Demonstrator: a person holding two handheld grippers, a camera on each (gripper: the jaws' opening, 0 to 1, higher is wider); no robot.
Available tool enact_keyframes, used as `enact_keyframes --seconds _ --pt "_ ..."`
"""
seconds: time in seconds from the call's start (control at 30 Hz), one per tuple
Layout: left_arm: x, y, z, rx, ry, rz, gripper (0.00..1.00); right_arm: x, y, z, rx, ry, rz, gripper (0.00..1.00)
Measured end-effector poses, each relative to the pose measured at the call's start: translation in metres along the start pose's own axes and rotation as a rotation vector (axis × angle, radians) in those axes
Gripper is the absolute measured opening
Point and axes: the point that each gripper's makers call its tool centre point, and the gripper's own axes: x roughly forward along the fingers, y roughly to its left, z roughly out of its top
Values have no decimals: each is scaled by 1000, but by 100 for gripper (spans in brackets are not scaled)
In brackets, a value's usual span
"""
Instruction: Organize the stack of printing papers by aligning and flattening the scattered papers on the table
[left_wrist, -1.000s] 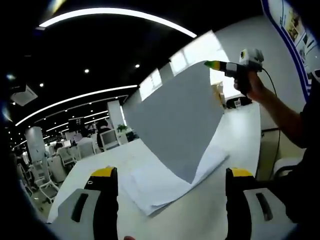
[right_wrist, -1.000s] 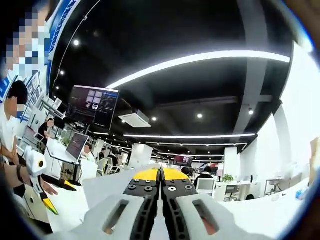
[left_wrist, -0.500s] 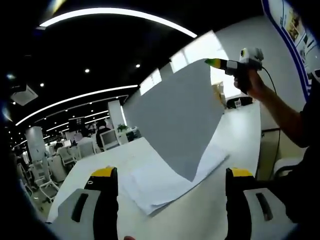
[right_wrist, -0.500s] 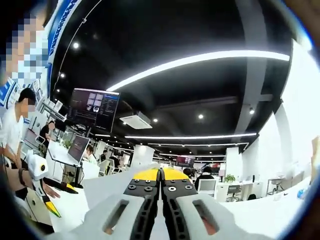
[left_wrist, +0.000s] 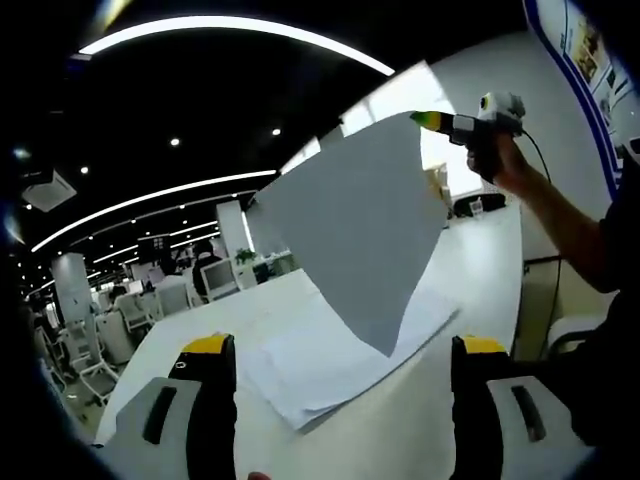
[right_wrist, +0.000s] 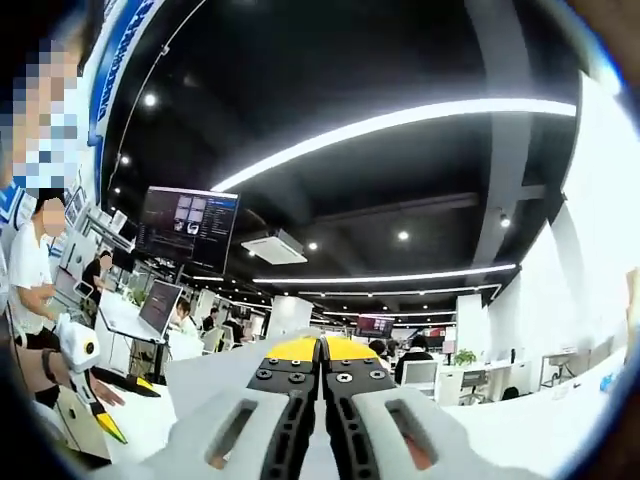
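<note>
A: An open-plan office is stretching behind, ceiling lights curving overhead, and the long white surface (left_wrist: 470, 270) is running away from us.

B: Starting at the right claw (left_wrist: 428, 122): in the left gripper view it is pinching the top corner of a single sheet (left_wrist: 360, 240), jaws closed on it. In its own view the jaws are pressed together with pale paper showing at their base.

A: And the left claw (left_wrist: 340, 345)?

B: Its jaws are standing wide apart, gripping nothing, hovering just before the stack of papers (left_wrist: 330, 365) lying fanned on the surface.

A: The sheet is hanging above that stack, lower corner near it?

B: Yes; whether touching, I cannot tell. It is likely light, limp and slippery, creasing easily, so holding a corner or edge seems wise, then pressing flat.
</note>
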Motion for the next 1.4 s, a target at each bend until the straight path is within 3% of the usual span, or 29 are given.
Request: enact_keyframes --seconds 0.83,1.4 --pt "0 5 7 16 -7 4 91 8 4 -9 -26 22 19 0" --pt "0 10 17 41 -18 16 91 21 35 -9 -28 15 93 0"
